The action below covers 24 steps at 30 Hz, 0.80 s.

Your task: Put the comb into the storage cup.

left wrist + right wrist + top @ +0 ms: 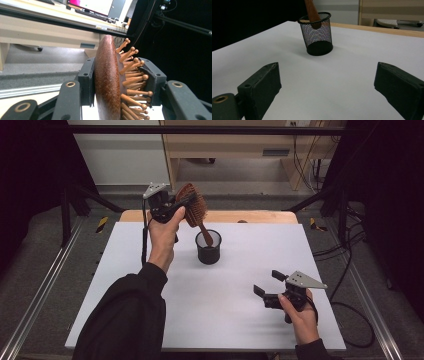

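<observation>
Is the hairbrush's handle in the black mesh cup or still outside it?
In. The hairbrush, gripped by its head in the left gripper, slants down with its handle tip just inside the mesh cup's rim.

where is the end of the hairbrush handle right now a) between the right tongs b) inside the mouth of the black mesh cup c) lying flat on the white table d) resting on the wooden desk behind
b: the hairbrush, clamped by its head in the left tongs, slants down so its handle tip sits just inside the rim of the black mesh cup; the right tongs are open with nothing between them.
</observation>
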Tool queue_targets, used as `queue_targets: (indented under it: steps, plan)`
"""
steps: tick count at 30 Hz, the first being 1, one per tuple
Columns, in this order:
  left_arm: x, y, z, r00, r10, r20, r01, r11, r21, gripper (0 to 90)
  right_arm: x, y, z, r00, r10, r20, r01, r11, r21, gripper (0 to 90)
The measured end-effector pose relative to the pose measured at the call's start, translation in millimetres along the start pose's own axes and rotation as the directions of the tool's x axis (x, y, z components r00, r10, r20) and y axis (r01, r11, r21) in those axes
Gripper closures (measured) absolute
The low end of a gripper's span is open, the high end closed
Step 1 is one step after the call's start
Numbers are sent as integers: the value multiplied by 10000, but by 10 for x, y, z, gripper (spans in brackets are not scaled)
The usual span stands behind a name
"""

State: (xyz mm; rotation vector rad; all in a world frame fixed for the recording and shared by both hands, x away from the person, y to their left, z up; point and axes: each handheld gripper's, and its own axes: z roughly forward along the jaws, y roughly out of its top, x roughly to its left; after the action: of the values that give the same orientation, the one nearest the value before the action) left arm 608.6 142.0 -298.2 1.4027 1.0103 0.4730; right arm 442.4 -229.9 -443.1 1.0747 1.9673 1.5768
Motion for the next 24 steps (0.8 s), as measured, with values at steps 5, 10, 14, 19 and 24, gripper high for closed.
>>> queue_targets:
  steps: [5,10,14,19,24]
  plan:
    - [-8,-40,38,9999,104,-64,-103,9999,107,520,-7,-1,-6,10000,-19,52,19,10000,31,70]
    - [4,-96,63,9999,101,-67,-99,9997,236,519,-9,-2,-7,10000,-7,48,7,10000,35,68]
    - [24,-129,82,10000,41,-87,-38,9994,336,519,-15,-2,-13,10000,21,74,-21,10000,26,68]
    - [30,-140,94,9999,59,-85,-56,9993,379,519,-30,-4,-23,10000,45,89,-45,10000,19,67]
    - [30,-170,111,10000,51,-82,-47,9989,470,519,-30,-4,-22,9999,41,96,-41,10000,28,66]
